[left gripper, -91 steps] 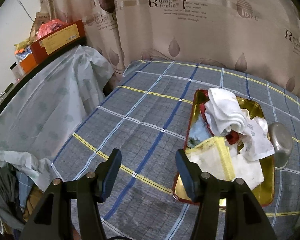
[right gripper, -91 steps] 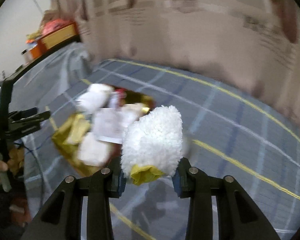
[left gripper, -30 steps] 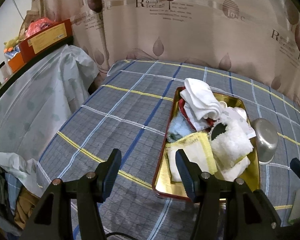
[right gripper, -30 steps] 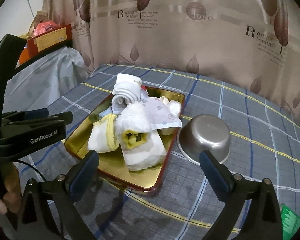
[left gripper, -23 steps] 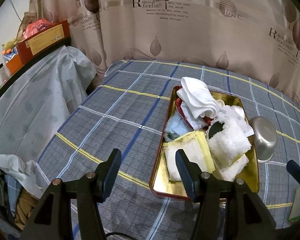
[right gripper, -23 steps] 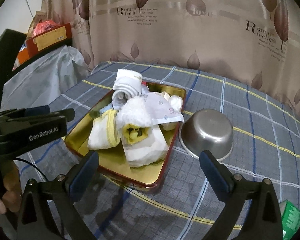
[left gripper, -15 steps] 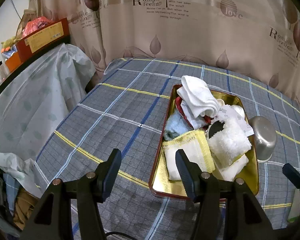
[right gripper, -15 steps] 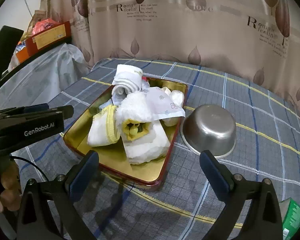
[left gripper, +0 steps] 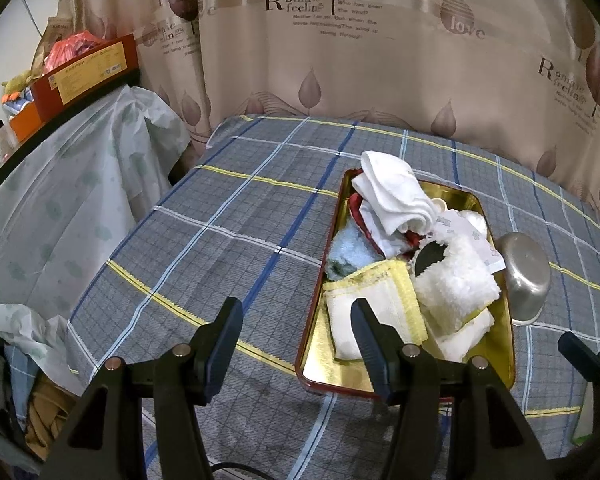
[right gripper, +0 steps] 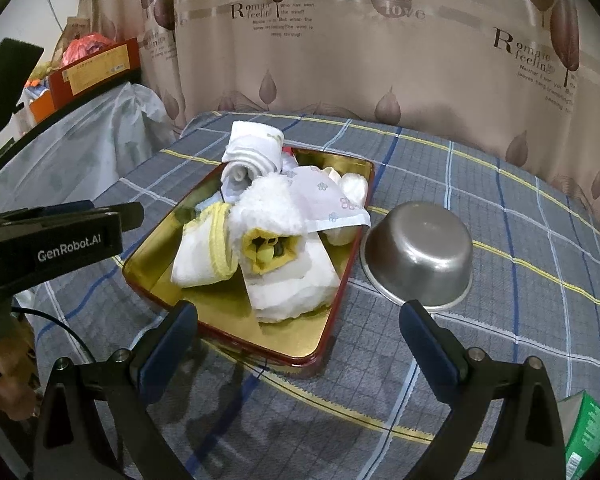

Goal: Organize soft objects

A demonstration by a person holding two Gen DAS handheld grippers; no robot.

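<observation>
A gold tray with a red rim (left gripper: 496,364) (right gripper: 296,344) sits on the plaid cloth and holds soft items: a rolled white towel (left gripper: 392,196) (right gripper: 252,152), a yellow-edged white cloth (left gripper: 376,308) (right gripper: 204,256), a fluffy white and yellow slipper (left gripper: 456,284) (right gripper: 268,216), a blue cloth (left gripper: 348,248) and a floral tissue (right gripper: 328,200). My left gripper (left gripper: 296,328) is open and empty, hovering at the tray's near left edge. My right gripper (right gripper: 300,332) is wide open and empty, hovering over the tray's near end.
An upturned steel bowl (right gripper: 420,252) (left gripper: 526,272) stands just right of the tray. A green packet (right gripper: 588,436) lies at the near right. A plastic-covered shelf (left gripper: 60,200) with a red box (left gripper: 88,68) stands left; a curtain (left gripper: 380,60) hangs behind.
Three seconds ago my right gripper held the fluffy slipper; it now lies in the tray and the gripper is open. Over the last second both grippers drew back slightly.
</observation>
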